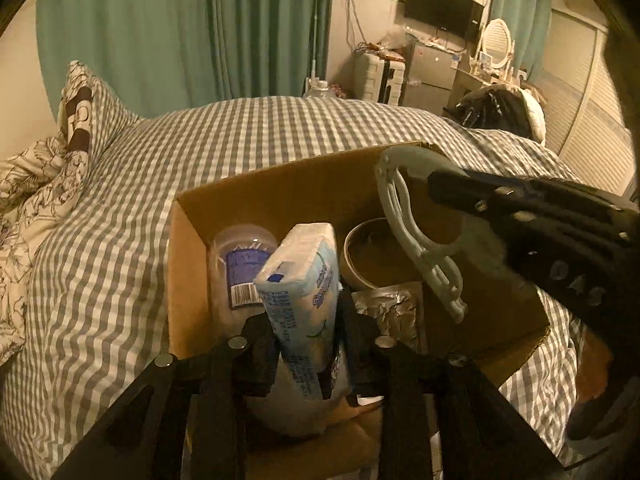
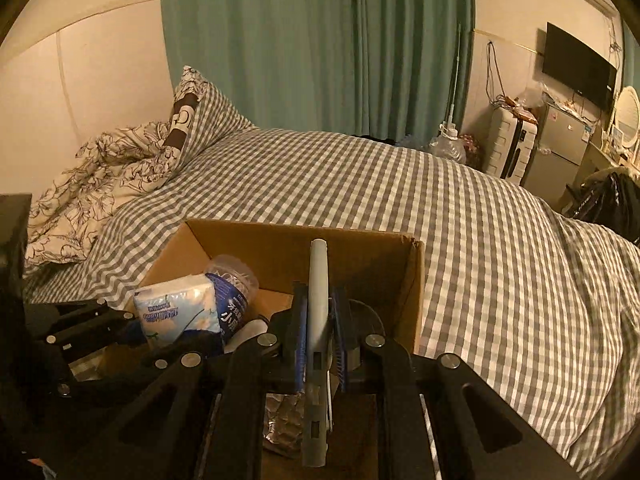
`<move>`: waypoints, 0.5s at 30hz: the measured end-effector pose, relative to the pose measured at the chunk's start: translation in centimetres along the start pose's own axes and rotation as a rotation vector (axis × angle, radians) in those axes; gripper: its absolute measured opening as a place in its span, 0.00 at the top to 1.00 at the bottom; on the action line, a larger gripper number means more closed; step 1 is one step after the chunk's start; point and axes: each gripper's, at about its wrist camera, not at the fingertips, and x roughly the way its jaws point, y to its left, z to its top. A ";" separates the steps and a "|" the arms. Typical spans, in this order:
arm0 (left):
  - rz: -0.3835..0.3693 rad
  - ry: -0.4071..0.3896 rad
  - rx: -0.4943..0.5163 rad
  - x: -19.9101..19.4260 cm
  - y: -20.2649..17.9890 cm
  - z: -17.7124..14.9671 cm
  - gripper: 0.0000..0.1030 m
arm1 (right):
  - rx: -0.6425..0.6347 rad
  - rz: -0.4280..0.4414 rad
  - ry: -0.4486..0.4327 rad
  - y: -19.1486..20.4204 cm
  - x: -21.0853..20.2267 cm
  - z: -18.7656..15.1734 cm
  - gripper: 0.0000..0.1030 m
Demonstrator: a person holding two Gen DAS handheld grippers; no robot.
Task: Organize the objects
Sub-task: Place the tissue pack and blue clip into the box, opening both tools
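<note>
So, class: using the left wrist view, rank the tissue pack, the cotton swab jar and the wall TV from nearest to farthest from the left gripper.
1. Tissue pack: clamped in the left gripper.
2. Cotton swab jar: in the box, behind-left.
3. Wall TV: across the room, upper right.

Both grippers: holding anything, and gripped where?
Left gripper clamps the tissue pack across its lower sides. Right gripper pinches the white plastic hanger flat, mid-frame.
</note>
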 end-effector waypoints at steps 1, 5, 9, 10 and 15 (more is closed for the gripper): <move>0.002 -0.003 -0.004 -0.3 -0.2 0.0 0.59 | 0.001 -0.005 -0.015 0.0 -0.7 0.1 0.85; 0.041 -0.062 -0.006 -3.5 -0.7 0.5 0.36 | 0.006 -0.020 -0.078 0.1 -4.6 1.1 0.51; 0.056 -0.118 -0.024 -7.7 -1.3 0.9 0.24 | -0.008 -0.040 -0.145 0.4 -9.8 1.9 0.47; 0.056 -0.138 -0.027 -9.1 -1.5 1.0 0.22 | -0.008 -0.046 -0.167 0.4 -11.5 1.9 0.45; 0.073 -0.231 -0.023 -14.6 -2.7 1.2 0.03 | -0.023 -0.074 -0.234 0.7 -18.0 1.6 0.30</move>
